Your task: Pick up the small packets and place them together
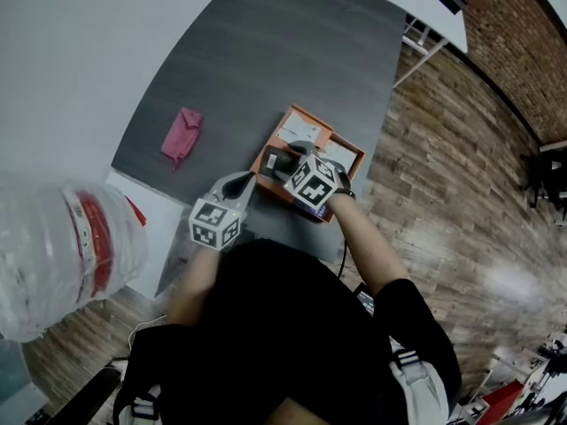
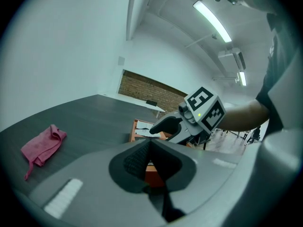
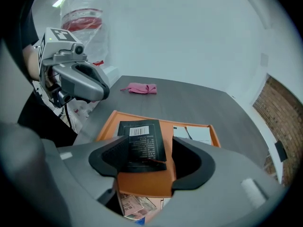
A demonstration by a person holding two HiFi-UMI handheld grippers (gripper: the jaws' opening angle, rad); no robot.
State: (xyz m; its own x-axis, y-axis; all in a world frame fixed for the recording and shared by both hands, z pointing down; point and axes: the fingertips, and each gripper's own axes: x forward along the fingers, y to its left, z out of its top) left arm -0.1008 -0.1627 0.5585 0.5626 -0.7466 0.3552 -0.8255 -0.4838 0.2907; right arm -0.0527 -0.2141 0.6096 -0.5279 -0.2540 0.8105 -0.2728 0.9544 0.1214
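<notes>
An orange tray [image 1: 347, 149] sits on the dark grey table, also in the right gripper view [image 3: 142, 181] and the left gripper view [image 2: 136, 126]. A black packet [image 3: 142, 143] with a barcode label lies flat in it. My right gripper [image 3: 150, 157] hangs over it, open, a jaw on either side of the packet. White packets [image 3: 196, 135] lie at the tray's far right corner. My left gripper [image 2: 150, 145] is shut on nothing, just left of the tray [image 1: 241, 184]. From there the right gripper [image 2: 165, 126] shows above the tray.
A pink cloth [image 1: 182, 135] lies on the table to the left of the tray. A clear plastic bag with red print [image 1: 62, 255] bulges at the near left. Printed packets [image 3: 132, 206] show below the tray's near edge. Wooden floor lies to the right.
</notes>
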